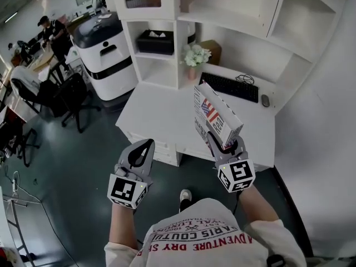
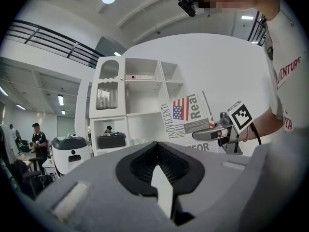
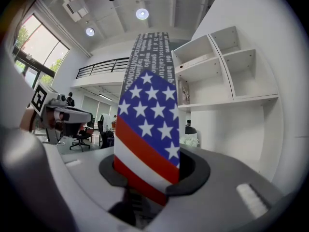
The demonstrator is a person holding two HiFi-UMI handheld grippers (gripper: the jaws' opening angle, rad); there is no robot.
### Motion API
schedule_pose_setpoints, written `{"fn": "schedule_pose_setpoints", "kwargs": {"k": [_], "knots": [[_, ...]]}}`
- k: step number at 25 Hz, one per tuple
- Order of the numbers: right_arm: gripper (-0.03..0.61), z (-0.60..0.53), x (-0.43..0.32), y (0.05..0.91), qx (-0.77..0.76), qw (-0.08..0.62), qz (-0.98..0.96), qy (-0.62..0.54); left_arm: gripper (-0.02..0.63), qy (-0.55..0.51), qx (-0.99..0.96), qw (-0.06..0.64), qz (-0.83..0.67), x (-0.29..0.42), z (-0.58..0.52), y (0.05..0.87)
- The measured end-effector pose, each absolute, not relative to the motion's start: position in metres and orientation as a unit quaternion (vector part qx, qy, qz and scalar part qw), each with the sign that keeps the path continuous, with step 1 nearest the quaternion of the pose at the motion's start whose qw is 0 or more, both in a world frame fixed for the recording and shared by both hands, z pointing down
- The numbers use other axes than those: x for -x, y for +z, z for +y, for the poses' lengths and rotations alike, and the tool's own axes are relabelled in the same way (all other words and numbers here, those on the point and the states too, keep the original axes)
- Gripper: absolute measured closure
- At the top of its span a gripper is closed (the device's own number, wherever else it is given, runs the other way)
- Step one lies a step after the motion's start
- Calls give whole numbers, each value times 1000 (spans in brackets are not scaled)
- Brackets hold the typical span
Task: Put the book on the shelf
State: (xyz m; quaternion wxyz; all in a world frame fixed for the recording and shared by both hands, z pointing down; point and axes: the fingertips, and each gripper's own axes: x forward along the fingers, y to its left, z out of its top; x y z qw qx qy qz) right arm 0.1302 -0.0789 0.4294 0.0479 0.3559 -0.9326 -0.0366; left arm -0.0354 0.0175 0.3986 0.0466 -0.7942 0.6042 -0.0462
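Shelving (image 1: 245, 15) in white rises at the far side, above a white surface (image 1: 161, 115) that carries a black keyboard (image 1: 229, 87), a mouse (image 1: 265, 100) to its right, and a bunch of pale flowers (image 1: 196, 55) at the far edge. A dark box (image 1: 156, 41) sits in a low compartment. To the left the room opens onto dark floor (image 1: 72, 154), with office chairs (image 1: 75, 96), a white-and-black machine (image 1: 105, 52) beside the surface and a person (image 1: 53, 31) far off.

My right hand-held gripper (image 1: 225, 143) is clamped on the book (image 1: 216, 115), which stands tilted in the air over the near right part of the surface, flag print showing. My left hand-held gripper (image 1: 146, 146) hangs over the floor near the surface's near left corner, jaws drawn together with nothing between them.

The book's near edge is sunk between my jaws, and the book hides the surface behind it. The top shelf compartments are cut off by the head view's edge. I cannot make out what the dark box holds.
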Motion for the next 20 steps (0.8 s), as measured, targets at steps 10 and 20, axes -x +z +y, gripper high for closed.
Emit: {"fn": "schedule_pose_setpoints", "kwargs": {"k": [10, 20], "knots": [[419, -196, -114, 402, -385, 35, -921, -49, 609, -38, 811, 62, 581, 56, -99, 380], [419, -247, -96, 372, -432, 33, -899, -66, 609, -16, 853, 90, 514, 64, -186, 352]]}}
